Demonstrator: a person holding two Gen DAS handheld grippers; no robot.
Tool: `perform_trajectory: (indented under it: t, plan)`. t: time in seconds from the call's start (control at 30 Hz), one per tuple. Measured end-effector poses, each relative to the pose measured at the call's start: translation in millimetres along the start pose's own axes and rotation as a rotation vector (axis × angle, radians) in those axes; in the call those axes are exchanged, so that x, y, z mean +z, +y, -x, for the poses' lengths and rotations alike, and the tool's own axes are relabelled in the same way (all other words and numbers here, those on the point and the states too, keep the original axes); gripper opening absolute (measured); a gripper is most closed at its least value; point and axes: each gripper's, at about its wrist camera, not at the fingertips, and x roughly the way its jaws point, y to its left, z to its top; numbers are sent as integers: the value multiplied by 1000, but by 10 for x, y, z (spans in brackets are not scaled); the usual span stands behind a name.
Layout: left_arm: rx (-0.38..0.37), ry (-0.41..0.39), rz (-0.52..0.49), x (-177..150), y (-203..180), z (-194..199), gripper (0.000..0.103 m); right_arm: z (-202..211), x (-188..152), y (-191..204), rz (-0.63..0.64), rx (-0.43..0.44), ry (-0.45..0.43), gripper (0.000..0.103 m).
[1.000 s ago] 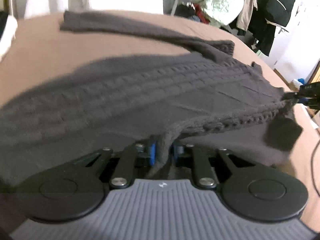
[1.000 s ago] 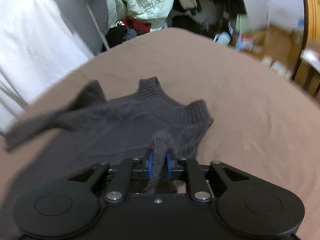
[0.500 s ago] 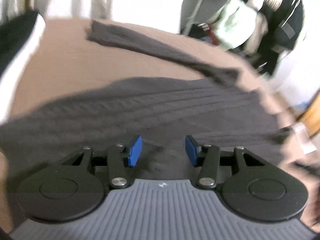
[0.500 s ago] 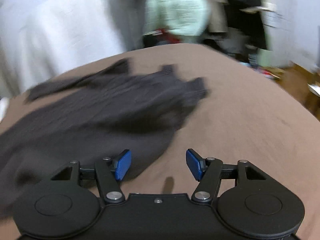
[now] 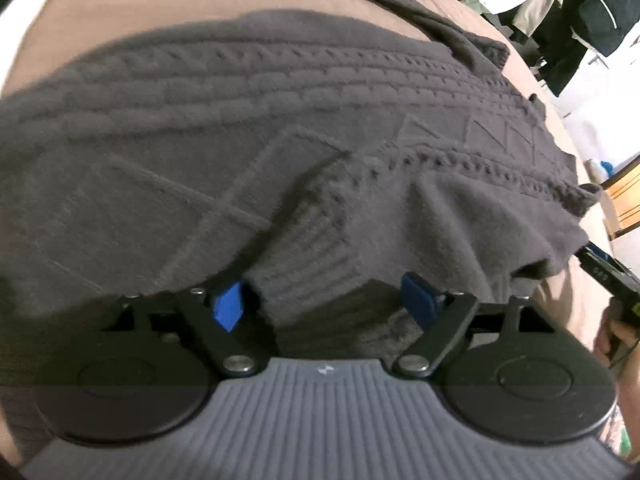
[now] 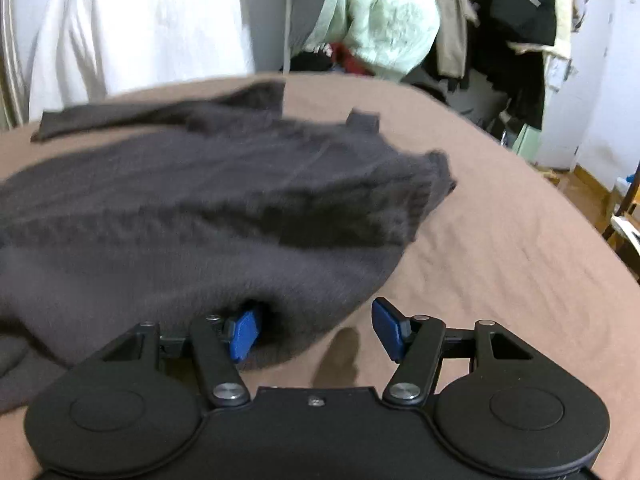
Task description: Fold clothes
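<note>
Two grippers sit low over the dark grey cable-knit sweater (image 5: 248, 128), which lies spread on the brown bedcover (image 6: 500, 240). Your left gripper (image 5: 324, 304) has just been opening; its blue pads (image 5: 228, 312) stand wide apart, and a ribbed fold of the sweater lies loose between them, close against the left pad and clear of the right one, so nothing is clamped. Your right gripper (image 6: 316, 330) has also just let its jaws out. They gape over the sweater's near edge, with knit bunched against the left pad (image 6: 244, 334) and bare bedcover under the right pad. In the right wrist view the sweater reaches from that edge away to the left, one sleeve stretched along its far side. Beyond the bed hang a pale green jacket (image 6: 384, 28) and dark coats (image 6: 520, 20).
</note>
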Motion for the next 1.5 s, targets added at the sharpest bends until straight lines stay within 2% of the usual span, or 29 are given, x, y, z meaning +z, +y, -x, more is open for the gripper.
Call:
perform_trajectory:
  t: [0.03,0.1,0.17,0.27,0.3,0.33,0.4,0.47,0.53,0.6,0.7,0.73,0.83,0.93,0.97,1.1,1.13,1.2,1.23,1.27,1.3,1.33,1.4,1.5]
  plan:
    - [18,-1,-17,-9,-35,-22,84,-13,-5,6,28,-7,1,66]
    - [40,-9,-45,-26,-113,-75,94,-87,-29,26,87,-27,22,66]
    - [65,-33,-68,-52,-204,-105,94,-164,-53,8,92,-27,23,67]
    - [153,-108,-179,-101,-404,-29,18,-231,-58,-44,36,-12,13,67]
    - [160,-144,-203,-110,-467,59,18,-239,-60,-56,19,-9,5,66]
    - [136,-194,-195,-107,-486,199,18,-209,-57,-58,13,-10,-18,64]
    - [135,-298,-207,-92,-487,419,18,-103,-33,-51,27,-14,-84,38]
    - [158,-390,-220,-63,-465,553,18,35,-13,-31,66,-21,-136,37]
    - [192,-416,-181,16,-414,427,18,144,-17,8,132,-36,-164,32]
    - [222,-435,-147,101,-367,289,18,168,-42,74,204,-47,-152,25]
    - [255,-442,-128,227,-334,90,18,132,-63,144,226,-76,-127,24]
    - [251,-452,-111,256,-304,63,18,118,-74,154,215,-78,-120,24]
    - [168,-495,-29,293,-111,100,20,59,-98,176,216,-93,-99,24]
    - [219,-431,-16,324,11,-164,21,-73,-166,208,248,-87,-44,28]
    - [237,-414,-16,323,33,-239,21,-126,-220,226,268,-84,-21,33]
    - [294,-416,-92,288,-135,-233,21,-23,-410,369,411,-97,-61,36]
    - [297,-422,-108,277,-168,-196,21,25,-410,378,441,-79,-58,36]
    - [293,-424,-120,259,-179,-167,22,162,-353,334,481,12,-57,38]
    - [287,-413,-112,260,-156,-176,22,241,-294,273,467,80,-57,42]
    - [279,-400,-97,267,-122,-190,22,307,-221,195,428,153,-52,52]
    - [264,-385,-70,280,-70,-206,23,357,-143,109,377,208,-53,60]
    - [250,-376,-45,288,-22,-215,23,396,-66,23,324,239,-66,63]
    - [227,-373,-16,290,43,-249,23,386,104,-150,221,242,-96,70]
    - [234,-375,-42,253,23,-271,23,156,297,-341,154,190,-88,72]
